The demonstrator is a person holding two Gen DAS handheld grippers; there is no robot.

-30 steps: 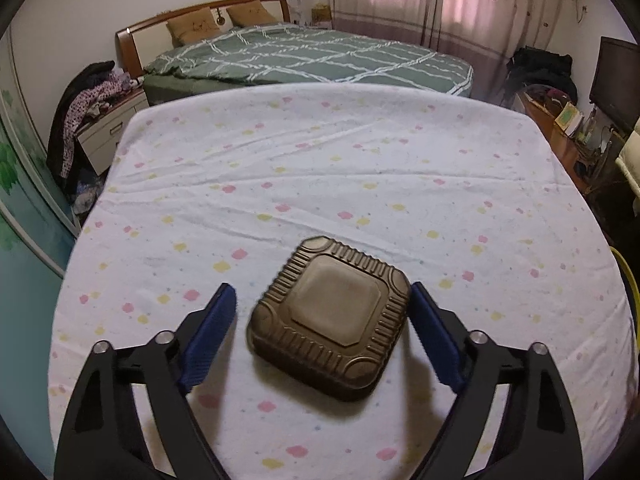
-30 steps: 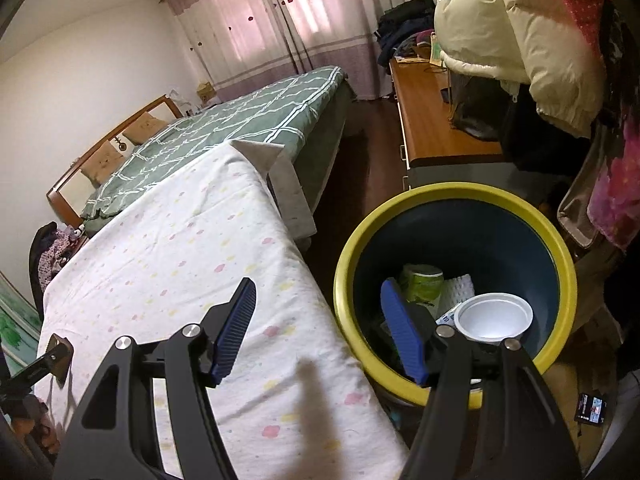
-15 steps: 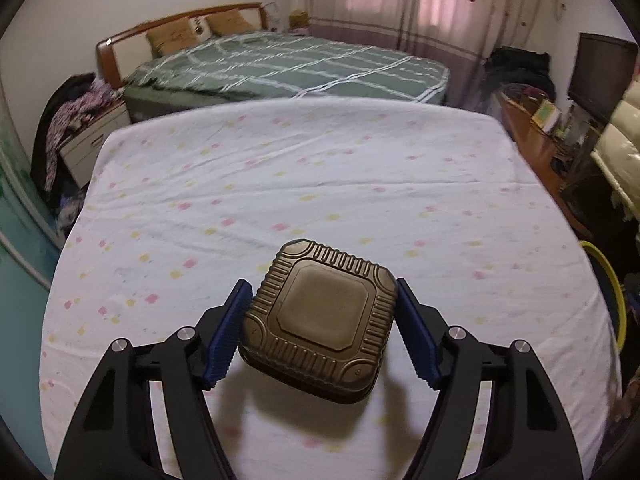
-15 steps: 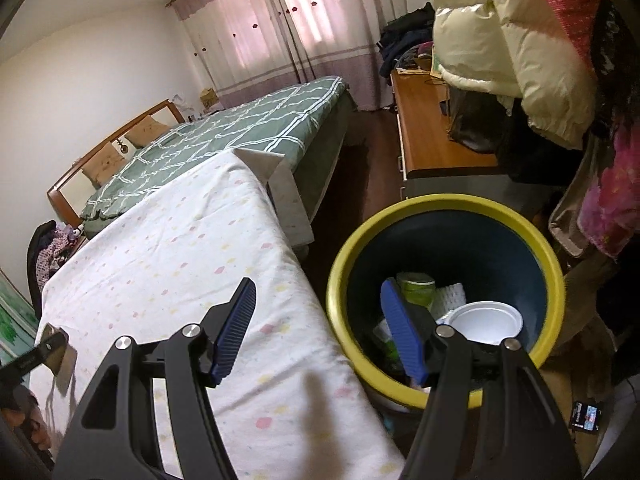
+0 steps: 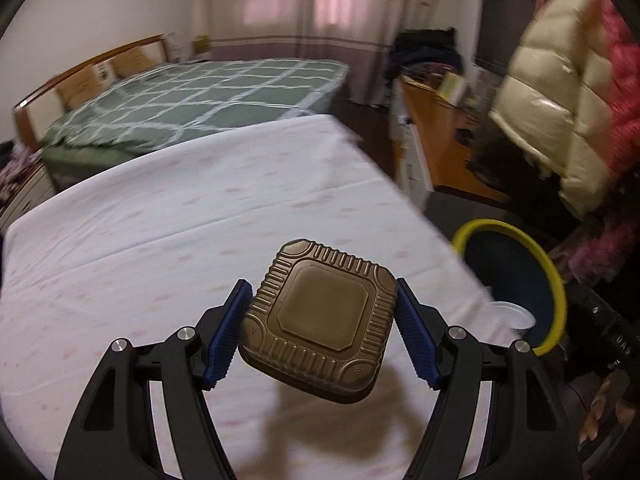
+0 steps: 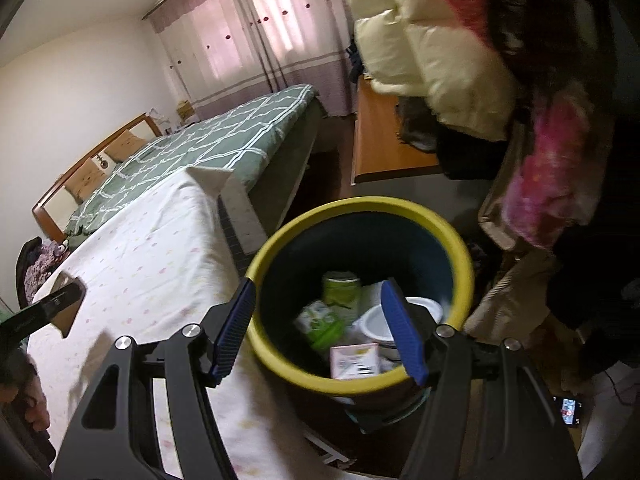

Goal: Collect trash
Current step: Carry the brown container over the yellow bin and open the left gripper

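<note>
Right wrist: yellow-rimmed bin (image 6: 466, 268) with cartons, bowl; right jaws apart, left clamped on brown container (image 5: 318, 322)

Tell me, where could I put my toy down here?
The dotted sheet is bare from its far edge by the green bed down to the left hand-held gripper, which grips a brown tray. The yellow-rimmed bin is crowded with trash.

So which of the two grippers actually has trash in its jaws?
The left gripper: its blue pads clamp the brown ribbed container above the bedsheet. The right gripper grips nothing, open over the yellow-rimmed bin.
</note>
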